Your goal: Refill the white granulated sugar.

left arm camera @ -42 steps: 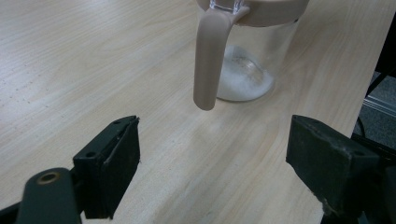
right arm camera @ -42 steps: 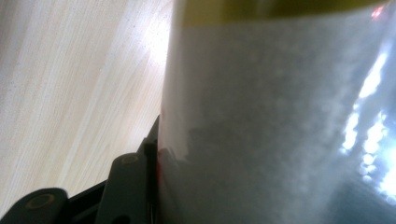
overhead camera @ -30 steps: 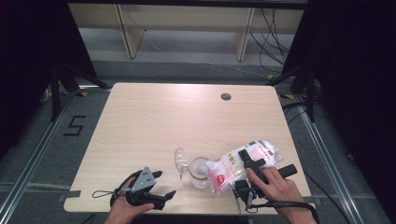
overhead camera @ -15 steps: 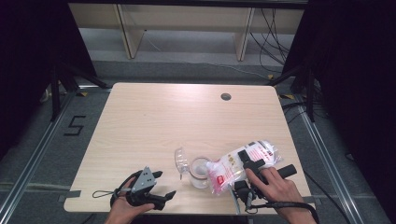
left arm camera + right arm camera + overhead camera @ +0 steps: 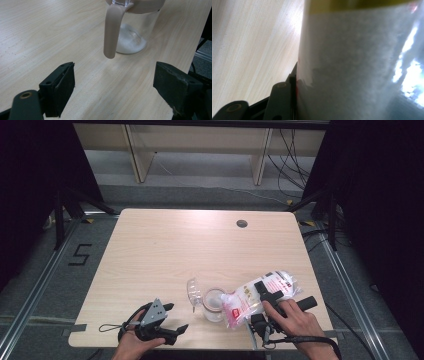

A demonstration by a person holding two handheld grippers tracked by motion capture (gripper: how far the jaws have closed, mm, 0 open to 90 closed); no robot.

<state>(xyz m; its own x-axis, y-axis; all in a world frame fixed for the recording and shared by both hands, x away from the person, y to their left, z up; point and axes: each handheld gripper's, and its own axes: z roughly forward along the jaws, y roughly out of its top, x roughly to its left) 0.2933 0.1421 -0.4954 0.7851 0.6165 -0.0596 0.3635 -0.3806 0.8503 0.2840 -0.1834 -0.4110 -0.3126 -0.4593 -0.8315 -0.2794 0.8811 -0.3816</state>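
Near the front edge of a pale wooden tabletop (image 5: pixel 165 245), right of centre, stands a clear glass jar (image 5: pixel 214 304) with a beige rim and a beige handle (image 5: pixel 111 30), upright, a low heap of white powder in its bottom. Just left of the jar, its clear lid (image 5: pixel 193 292), tipped up on edge and reaching toward the rim; whether hinged on cannot be told. Over the jar from the right, a plastic bag (image 5: pixel 252 296) of white grains with red print, tilted, lower end at the jar's mouth, upper end raised toward the right. Clamped across the bag's middle, the right tool (image 5: pixel 267 295), held in the right hand (image 5: pixel 292 317) at the tabletop's front right; in the right gripper view, one black jaw pressed flat against the bag's white side, the bag bulging past it, the other jaw hidden behind the bag. At the front left, well apart from the jar, the left tool (image 5: pixel 176 316) in the left hand (image 5: pixel 135 340), lying low over the wood, jaws spread wide with nothing between them; in the left gripper view, both black pads (image 5: pixel 60 87) far apart, bare tabletop between, jar and handle straight ahead beyond them, untouched. Near the far edge, a small round dark hole (image 5: pixel 242 223) in the tabletop.
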